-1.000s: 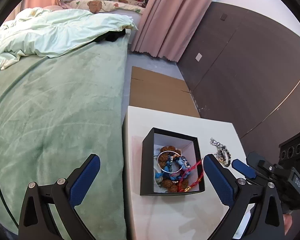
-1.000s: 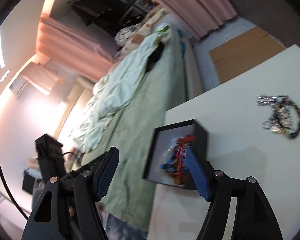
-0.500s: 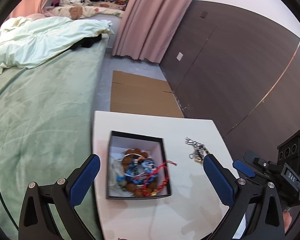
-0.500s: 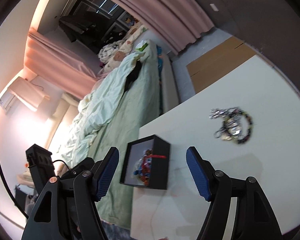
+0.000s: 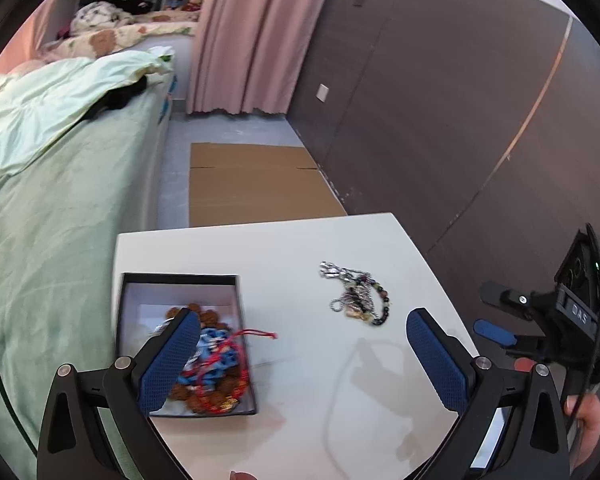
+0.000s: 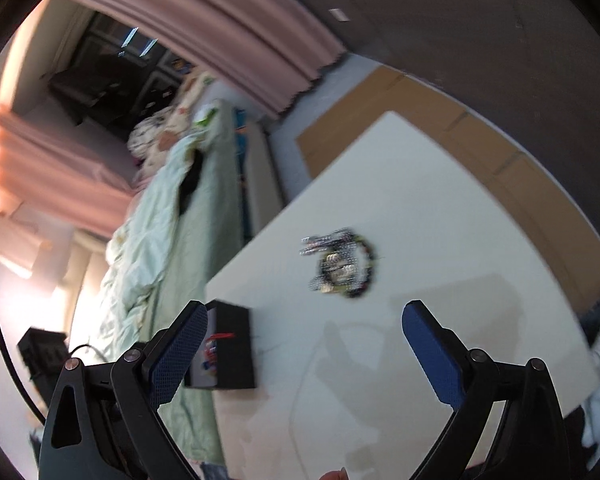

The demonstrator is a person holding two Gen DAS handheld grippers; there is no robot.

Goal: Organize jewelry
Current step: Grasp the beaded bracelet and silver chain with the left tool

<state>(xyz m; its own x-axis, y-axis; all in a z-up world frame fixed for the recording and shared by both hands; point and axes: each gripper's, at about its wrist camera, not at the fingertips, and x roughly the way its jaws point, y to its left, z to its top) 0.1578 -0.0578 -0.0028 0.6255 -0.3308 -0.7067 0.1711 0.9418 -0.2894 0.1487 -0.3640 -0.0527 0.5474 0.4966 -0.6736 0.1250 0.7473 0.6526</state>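
A black box (image 5: 132, 280) with a white inside stands on the white table (image 5: 300, 248), holding red cord, blue beads and brown beads. A loose pile of chains and a dark bead bracelet (image 5: 358, 298) lies to its right; the right wrist view shows the same pile (image 6: 340, 266) and box (image 6: 232, 356). My left gripper (image 5: 300, 356) is open above the table, its left finger over the box. My right gripper (image 6: 304, 354) has its jaws opening, nothing between them, with the pile ahead of it.
A green bed (image 5: 60, 200) with a pale duvet runs along the table's left side. Flat cardboard (image 5: 252, 184) lies on the floor beyond the table. A dark panelled wall (image 5: 440, 120) stands on the right, pink curtains (image 5: 256, 36) behind. The right hand's gripper (image 5: 496, 330) shows at the left view's right edge.
Both views have swung right across the table, so the box slid left and the jewelry pile came toward the middle. The right gripper's fingers stand wider apart.
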